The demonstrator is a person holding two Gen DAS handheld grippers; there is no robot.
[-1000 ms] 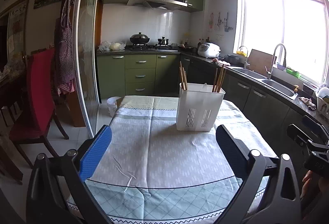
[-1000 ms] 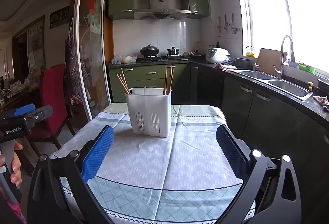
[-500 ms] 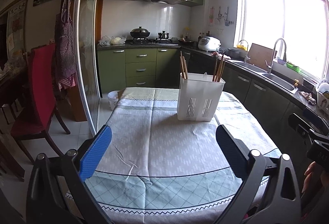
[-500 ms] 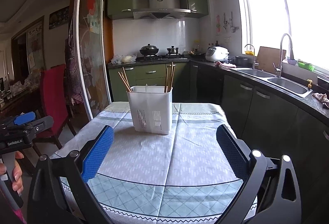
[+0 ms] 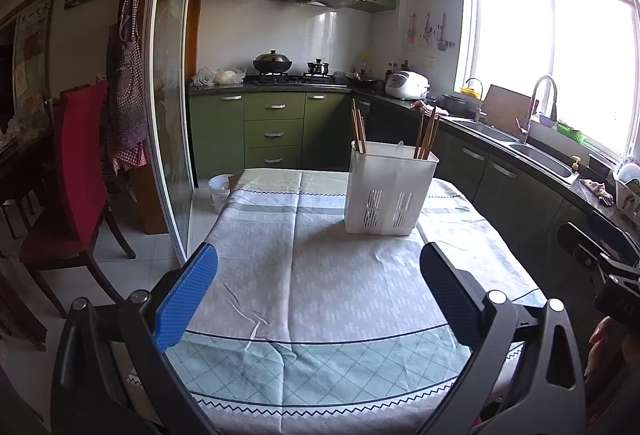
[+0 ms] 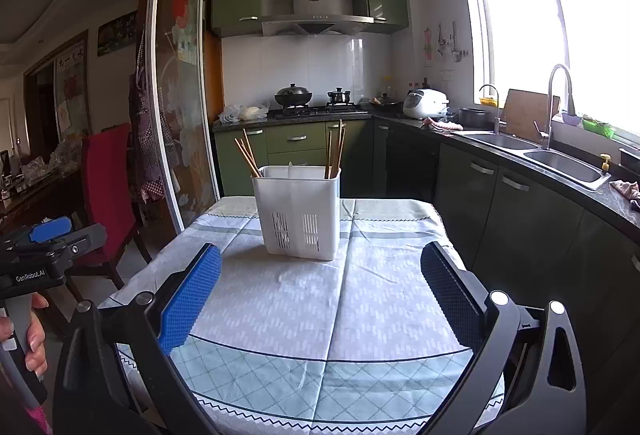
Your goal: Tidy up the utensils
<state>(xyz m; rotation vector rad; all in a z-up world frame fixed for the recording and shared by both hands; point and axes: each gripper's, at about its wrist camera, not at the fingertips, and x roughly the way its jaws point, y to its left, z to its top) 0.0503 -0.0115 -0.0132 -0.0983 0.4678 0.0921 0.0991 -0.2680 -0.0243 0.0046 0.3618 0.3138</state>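
Observation:
A white slotted utensil holder (image 5: 390,189) (image 6: 298,211) stands upright on the clothed table (image 5: 320,275) (image 6: 320,299), toward its far end. Wooden chopsticks (image 5: 357,131) (image 6: 248,157) lean in its left compartment, and more chopsticks (image 5: 427,133) (image 6: 335,149) stand in its right one. My left gripper (image 5: 318,287) hovers open over the near part of the table, well short of the holder, nothing between its fingers. My right gripper (image 6: 320,287) is likewise open and empty, facing the holder from the near side.
A red chair (image 5: 80,171) stands left of the table beside a glass sliding door (image 5: 168,107). Green cabinets, a stove with pots (image 5: 272,63) and a sink counter (image 5: 532,151) line the far and right sides. A white bucket (image 5: 219,191) sits on the floor.
Both grippers have drawn back slightly from the holder and risen a little, so more of the near tablecloth shows. Both jaws stay open.

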